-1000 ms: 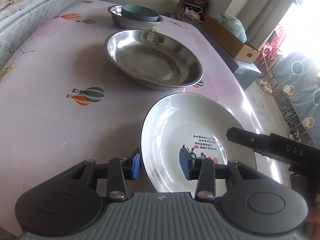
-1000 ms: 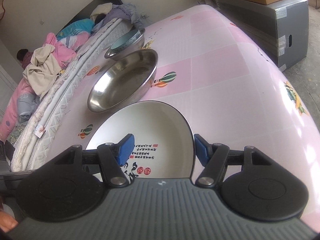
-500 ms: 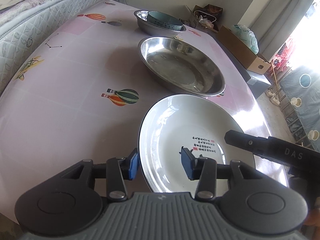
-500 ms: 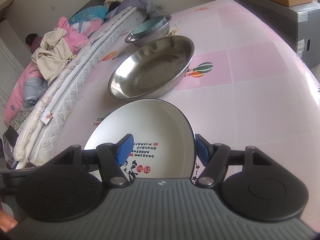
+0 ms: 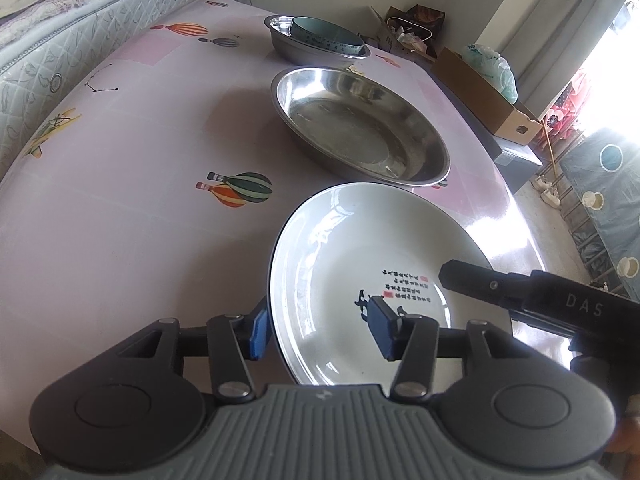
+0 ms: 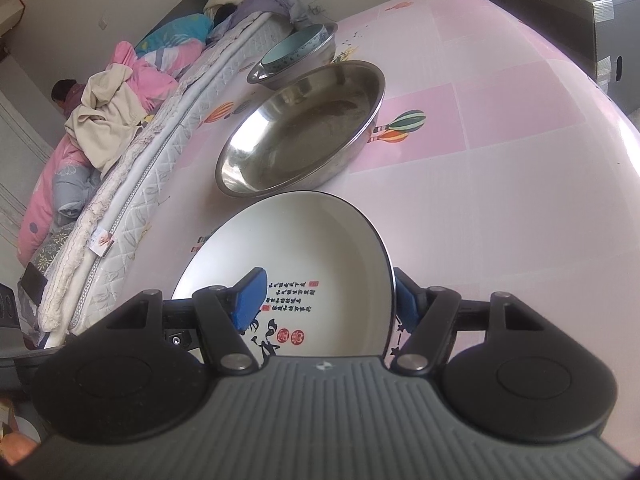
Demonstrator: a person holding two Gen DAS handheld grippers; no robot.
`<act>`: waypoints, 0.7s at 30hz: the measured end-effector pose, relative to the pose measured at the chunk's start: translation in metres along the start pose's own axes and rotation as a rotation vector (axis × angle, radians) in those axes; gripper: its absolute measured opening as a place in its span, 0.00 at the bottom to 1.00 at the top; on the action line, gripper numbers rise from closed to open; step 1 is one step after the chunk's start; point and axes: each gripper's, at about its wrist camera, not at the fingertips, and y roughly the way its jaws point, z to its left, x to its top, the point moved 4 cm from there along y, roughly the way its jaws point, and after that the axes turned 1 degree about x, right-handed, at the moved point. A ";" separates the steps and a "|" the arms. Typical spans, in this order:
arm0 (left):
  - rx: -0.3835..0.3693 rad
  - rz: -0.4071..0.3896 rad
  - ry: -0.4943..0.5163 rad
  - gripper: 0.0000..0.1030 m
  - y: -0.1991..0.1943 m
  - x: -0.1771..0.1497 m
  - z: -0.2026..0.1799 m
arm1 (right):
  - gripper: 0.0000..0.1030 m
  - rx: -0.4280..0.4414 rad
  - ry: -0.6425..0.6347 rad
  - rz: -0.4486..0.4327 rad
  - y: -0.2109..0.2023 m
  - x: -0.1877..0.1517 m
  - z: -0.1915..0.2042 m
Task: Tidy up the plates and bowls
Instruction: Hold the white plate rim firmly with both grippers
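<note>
- The white plate (image 5: 360, 264), dark-rimmed with black writing and red seals printed on its inside, sits at the near edge of the table (image 5: 120, 184), whose cloth is pink with hot-air balloon prints.
- The left claw (image 5: 320, 330) straddles the plate's left rim: its left blue pad lies outside the rim, its right pad over the plate's inside near the print. Its jaws are opening, with the rim between them; the pads stand off the rim with visible gaps, so nothing is gripped.
- The right claw (image 6: 326, 300) straddles the opposite, right rim: its left blue pad hangs over the plate's inside beside the writing, its right pad sits just outside the dark rim. The jaws stand fairly wide; the inner pad is clear of the rim, while the outer pad is close against it, and I cannot tell whether that one touches.
- In the left wrist view the right claw's black finger, marked "DAS", reaches in over the plate's right side.
- Just beyond the plate lies a wide, shallow steel pan (image 5: 360, 128), its near rim almost meeting the plate's far rim.
- Farther back stands a smaller steel bowl (image 5: 288, 46) with a pale blue bowl (image 5: 326, 36) nested inside it.
- A bed (image 6: 120, 184) with heaped bedding runs along the table's far-left side; a cardboard box (image 5: 480, 88) sits past the table's right edge.
</note>
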 end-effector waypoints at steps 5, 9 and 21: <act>0.005 0.000 0.001 0.50 0.001 0.000 -0.001 | 0.64 0.012 0.008 0.005 0.001 -0.002 -0.001; 0.007 0.000 0.002 0.52 0.001 0.001 -0.001 | 0.64 0.022 0.013 0.005 0.001 -0.002 -0.003; 0.007 0.000 0.002 0.54 0.001 0.001 -0.002 | 0.64 0.030 0.013 0.006 0.001 -0.001 -0.006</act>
